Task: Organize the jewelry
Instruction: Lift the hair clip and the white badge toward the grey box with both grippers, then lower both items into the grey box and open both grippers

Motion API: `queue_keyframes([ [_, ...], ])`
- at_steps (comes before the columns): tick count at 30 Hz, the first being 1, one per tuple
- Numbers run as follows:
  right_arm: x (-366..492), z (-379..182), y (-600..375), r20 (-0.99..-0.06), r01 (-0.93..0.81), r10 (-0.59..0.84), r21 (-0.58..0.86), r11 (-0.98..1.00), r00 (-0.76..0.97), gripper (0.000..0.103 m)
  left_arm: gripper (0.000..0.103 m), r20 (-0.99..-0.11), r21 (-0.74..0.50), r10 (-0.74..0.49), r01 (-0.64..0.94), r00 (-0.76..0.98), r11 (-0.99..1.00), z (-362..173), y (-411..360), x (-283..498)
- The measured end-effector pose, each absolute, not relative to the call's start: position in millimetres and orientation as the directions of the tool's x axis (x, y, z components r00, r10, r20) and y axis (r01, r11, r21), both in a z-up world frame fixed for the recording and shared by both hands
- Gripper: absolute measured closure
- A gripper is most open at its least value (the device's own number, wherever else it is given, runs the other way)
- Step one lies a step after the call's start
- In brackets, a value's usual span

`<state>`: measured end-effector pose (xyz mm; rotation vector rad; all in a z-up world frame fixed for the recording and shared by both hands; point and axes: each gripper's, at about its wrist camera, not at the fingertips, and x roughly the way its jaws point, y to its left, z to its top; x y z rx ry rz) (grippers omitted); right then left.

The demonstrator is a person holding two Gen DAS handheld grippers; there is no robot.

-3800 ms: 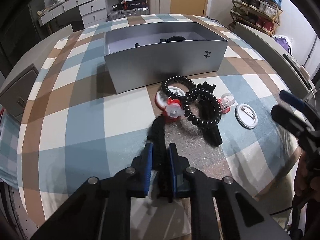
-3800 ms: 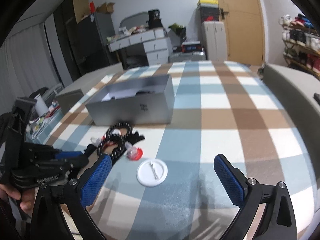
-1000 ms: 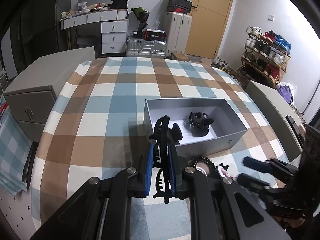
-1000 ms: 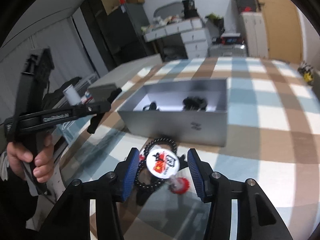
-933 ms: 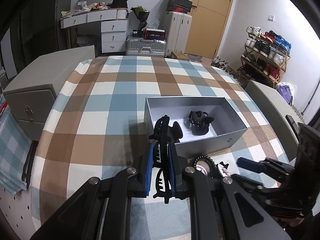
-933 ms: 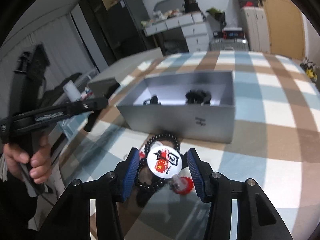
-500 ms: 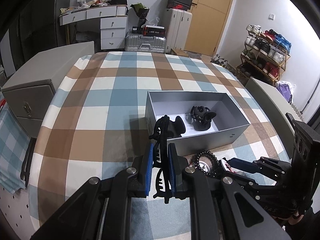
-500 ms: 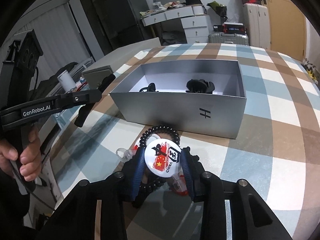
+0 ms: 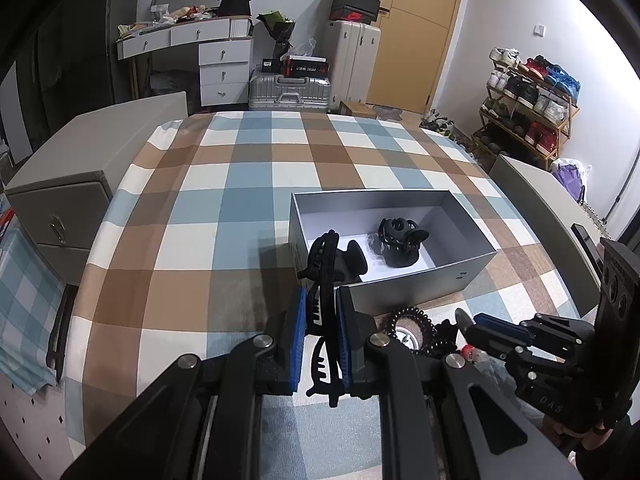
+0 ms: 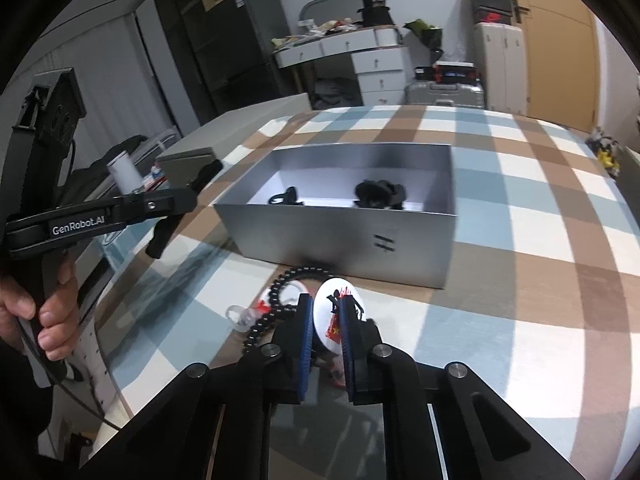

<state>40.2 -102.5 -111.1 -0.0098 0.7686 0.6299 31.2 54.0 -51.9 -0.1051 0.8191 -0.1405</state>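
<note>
R tool (image 10: 326,316) just clamped badge (image 10: 334,306).

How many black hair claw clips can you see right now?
2, possibly more. One hair claw clip is held in the left gripper; another sits inside the grey box. A small dark item there is unclear.

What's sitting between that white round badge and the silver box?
A black beaded bracelet on the checked cloth, curving between the badge and the silver box, seen in the right wrist view.
</note>
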Motion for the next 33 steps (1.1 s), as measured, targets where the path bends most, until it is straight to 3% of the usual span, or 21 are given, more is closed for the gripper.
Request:
queue_keyframes([
  [9, 43.5, -108.5, -124.2, -0.621, -0.474, 0.529, 0.272, 0.838, 0.579, 0.099, 0.093, -0.707, -0.131, -0.163, 0.099, 0.688, 0.986, -45.4, 49.1, 30.6],
  [22, 35.7, -77.1, -123.1, -0.507, -0.529, 0.591, 0.280, 0.801, 0.627, 0.099, 0.093, -0.686, -0.129, -0.198, 0.151, 0.700, 0.980, -33.7, 36.7, 45.5],
  [27, 44.7, -48.3, -122.4, -0.442, -0.552, 0.591, 0.229, 0.802, 0.675, 0.099, 0.093, -0.687, -0.135, -0.232, 0.193, 0.688, 0.972, -33.1, 25.8, 58.1],
  [33, 74.7, -35.0, -116.1, -0.428, -0.547, 0.555, 0.156, 0.823, 0.713, 0.099, 0.093, -0.707, -0.158, -0.274, 0.232, 0.652, 0.960, -39.6, 10.6, 81.0],
])
